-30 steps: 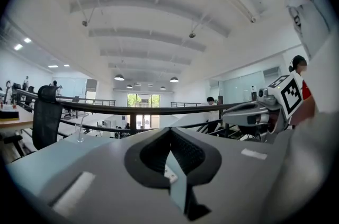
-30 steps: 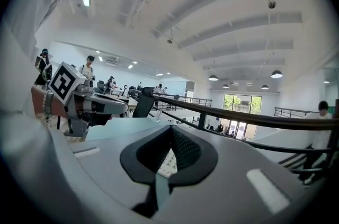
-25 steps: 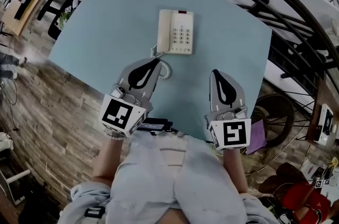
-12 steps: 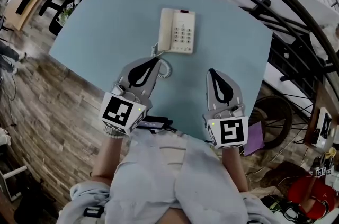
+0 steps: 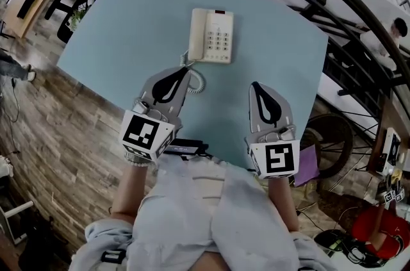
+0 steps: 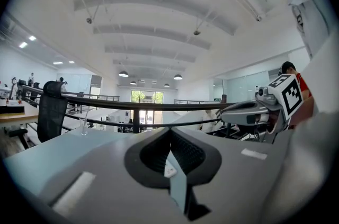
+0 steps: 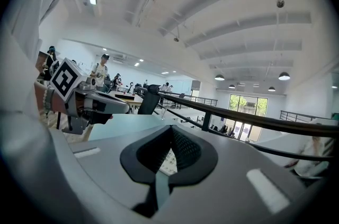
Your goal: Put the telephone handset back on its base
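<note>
Cream plastic push-button telephone (image 5: 212, 36), middle of pale blue counter (image 5: 128, 26). Long cream handset (image 5: 198, 36) already down on left side of base. Curly grey cord (image 5: 200, 82) off near end of telephone. Left tool (image 5: 184, 75) pressed together, nothing in it, tip close by curly cord. Right tool (image 5: 257, 88) pressed together too, nothing in it, well apart from telephone, over near part of counter.

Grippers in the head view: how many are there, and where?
2. The left gripper is by the coiled cord below the telephone; the right gripper is over the table, further right. None seems hidden.
</note>
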The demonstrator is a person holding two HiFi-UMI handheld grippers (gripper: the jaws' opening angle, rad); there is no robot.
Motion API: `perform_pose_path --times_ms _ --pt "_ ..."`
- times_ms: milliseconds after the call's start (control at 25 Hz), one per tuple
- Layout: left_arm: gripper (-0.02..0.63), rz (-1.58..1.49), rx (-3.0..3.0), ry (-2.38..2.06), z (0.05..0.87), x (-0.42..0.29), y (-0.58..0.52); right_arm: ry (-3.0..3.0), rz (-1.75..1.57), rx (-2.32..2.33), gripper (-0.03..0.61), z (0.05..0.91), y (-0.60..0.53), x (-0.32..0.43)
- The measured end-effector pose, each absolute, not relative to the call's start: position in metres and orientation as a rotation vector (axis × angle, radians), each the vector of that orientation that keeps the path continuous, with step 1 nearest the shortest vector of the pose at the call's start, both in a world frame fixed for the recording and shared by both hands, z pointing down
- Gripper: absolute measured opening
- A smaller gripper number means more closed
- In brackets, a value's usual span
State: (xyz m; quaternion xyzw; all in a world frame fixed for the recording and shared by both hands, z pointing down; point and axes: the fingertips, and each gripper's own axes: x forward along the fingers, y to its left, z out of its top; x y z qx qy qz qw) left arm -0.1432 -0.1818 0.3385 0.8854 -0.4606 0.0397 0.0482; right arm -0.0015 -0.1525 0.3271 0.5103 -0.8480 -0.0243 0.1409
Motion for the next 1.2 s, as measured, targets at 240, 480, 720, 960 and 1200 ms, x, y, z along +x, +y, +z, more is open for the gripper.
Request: perform_pose_path --times_ms 240,480,720,960,1200 --pt "0.003 0.126 2.702 -1.399 0.338 -0.142 -0.181 -2.444 -0.080 1.470 -0.002 0.326 -0.151 -0.002" --pt "0.003 0.136 2.698 -1.394 0.341 -0.142 -0.182 -2.440 -0.075 1.458 -0.002 0.330 -0.153 -0.005" --pt "0.003 0.143 2.686 -1.401 0.344 -0.142 -0.184 -2.432 -0.069 1.446 -0.002 0.332 -0.154 -0.005" --pt "0.003 0.145 2.683 -1.398 0.346 -0.143 -0.188 -2.422 -0.071 1.446 -0.002 0.333 -0.156 -0.007" --pt "0.003 0.145 2.684 -1.383 0.348 -0.138 -0.192 -2.408 -0.062 1.447 -0.002 0.336 -0.157 -0.006"
